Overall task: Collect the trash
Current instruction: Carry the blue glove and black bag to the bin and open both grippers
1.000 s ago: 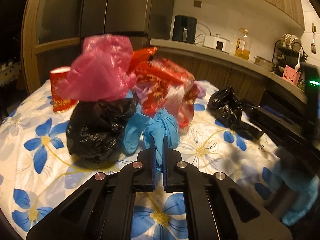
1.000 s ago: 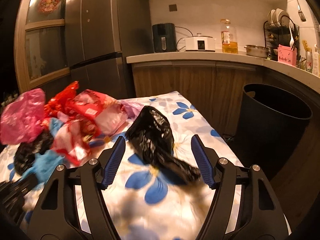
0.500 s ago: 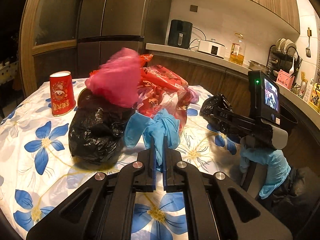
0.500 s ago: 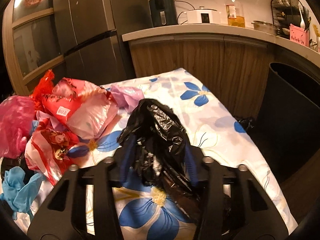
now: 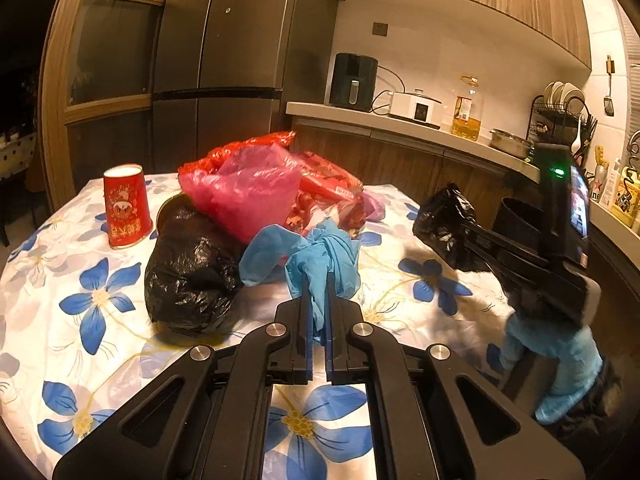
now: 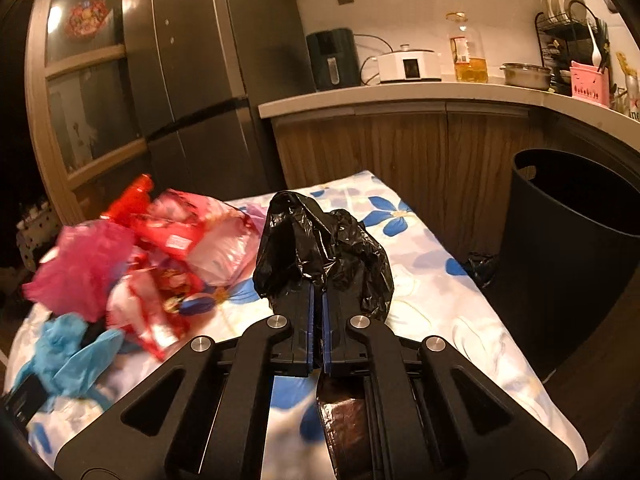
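Trash covers the flower-patterned surface [image 5: 96, 308]: in the left wrist view a blue glove [image 5: 320, 264] sits at frame centre, pinched between the closed jaws of the left hand-held gripper [image 5: 318, 304]. Just left of it rests a bulging black bag [image 5: 192, 276], with a pink bag [image 5: 248, 192] and red wrappers [image 5: 328, 188] piled on top and behind. A red paper cup [image 5: 126, 204] stands upside down at the left, apart from the heap. In the right wrist view the right hand-held gripper [image 6: 317, 308] has just been closing and now clamps a crumpled black bag [image 6: 324, 252] at frame centre, its plastic bunched above the fingertips. From the left wrist view that same bag appears at the right, raised clear of the cloth. A dark bin [image 6: 576, 248] stands at the right edge, beside the surface and below the kitchen counter [image 6: 400, 96].
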Motion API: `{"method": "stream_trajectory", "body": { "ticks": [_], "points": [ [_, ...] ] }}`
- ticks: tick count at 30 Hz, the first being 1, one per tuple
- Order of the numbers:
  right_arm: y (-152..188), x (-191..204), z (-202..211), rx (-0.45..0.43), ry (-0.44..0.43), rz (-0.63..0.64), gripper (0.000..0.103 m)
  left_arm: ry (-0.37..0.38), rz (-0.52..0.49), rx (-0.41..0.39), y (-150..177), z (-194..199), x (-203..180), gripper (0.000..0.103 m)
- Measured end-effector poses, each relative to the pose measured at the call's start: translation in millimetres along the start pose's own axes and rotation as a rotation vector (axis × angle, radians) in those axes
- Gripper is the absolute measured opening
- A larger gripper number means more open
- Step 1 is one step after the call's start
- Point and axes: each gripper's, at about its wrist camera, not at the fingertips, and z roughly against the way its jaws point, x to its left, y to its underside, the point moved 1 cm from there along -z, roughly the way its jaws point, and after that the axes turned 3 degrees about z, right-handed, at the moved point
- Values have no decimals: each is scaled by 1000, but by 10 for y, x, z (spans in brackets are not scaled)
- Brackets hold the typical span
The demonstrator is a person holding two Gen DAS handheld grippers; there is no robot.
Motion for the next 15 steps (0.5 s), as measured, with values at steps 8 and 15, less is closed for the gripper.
{"method": "stream_trajectory", "body": {
  "ticks": [8,15],
  "points": [
    [-9,-61,522,-44,-25,2,3,28,-34,-39,-85,146,-204,4],
    [-139,-269,837,-98,3,-3,3,97,-56,-55,-216,121,-489,3]
  ]
}}
